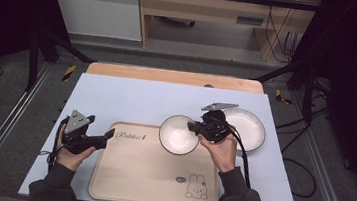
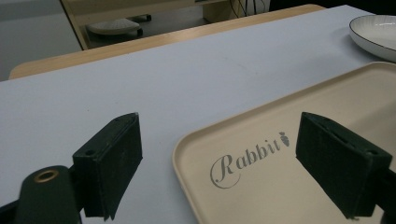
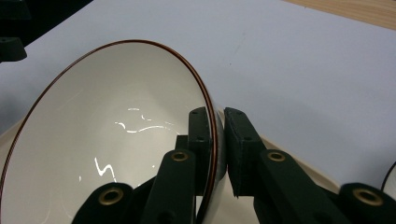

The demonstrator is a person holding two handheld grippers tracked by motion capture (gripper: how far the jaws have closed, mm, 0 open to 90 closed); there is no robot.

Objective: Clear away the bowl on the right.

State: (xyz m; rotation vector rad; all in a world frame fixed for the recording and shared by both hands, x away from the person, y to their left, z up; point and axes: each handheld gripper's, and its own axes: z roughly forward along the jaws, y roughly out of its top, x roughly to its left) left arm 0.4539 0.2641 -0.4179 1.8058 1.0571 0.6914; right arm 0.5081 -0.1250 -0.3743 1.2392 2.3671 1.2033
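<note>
Item 1. Right gripper (image 1: 194,128): jaws clamped on the rim of a white bowl (image 1: 178,134), one jaw inside the wall, the other outside (seen most plainly in the right gripper view, where the thin reddish-brown rim line runs between them). The bowl (image 3: 107,135) extended ahead and to the left of the jaws, tilted in the grip; whether its base touched anything could not be told.

Item 2. Bowl, handling estimate: glazed, rigid, probably ceramic and so breakable; the glossy wall looked slippery, and a grip at one rim point left the weight hanging off to one side. A firm hold on the rim, with the bowl kept level, seemed the sound choice.

Item 3. Beige tray (image 1: 149,173), printed "Rabbit" with a small rabbit drawing: lying beneath and beside the held bowl, whose outline overlapped its far right corner in the high view.

Item 4. White plate (image 1: 251,126): just behind the right gripper, resting on the pale blue table cover (image 1: 131,98).

Item 5. Left gripper (image 1: 109,134): jaws spread wide, holding nothing, well apart from the bowl. Directly ahead of its jaws lay the tray's (image 2: 280,154) near-left corner; farther off, the plate (image 2: 376,35).
</note>
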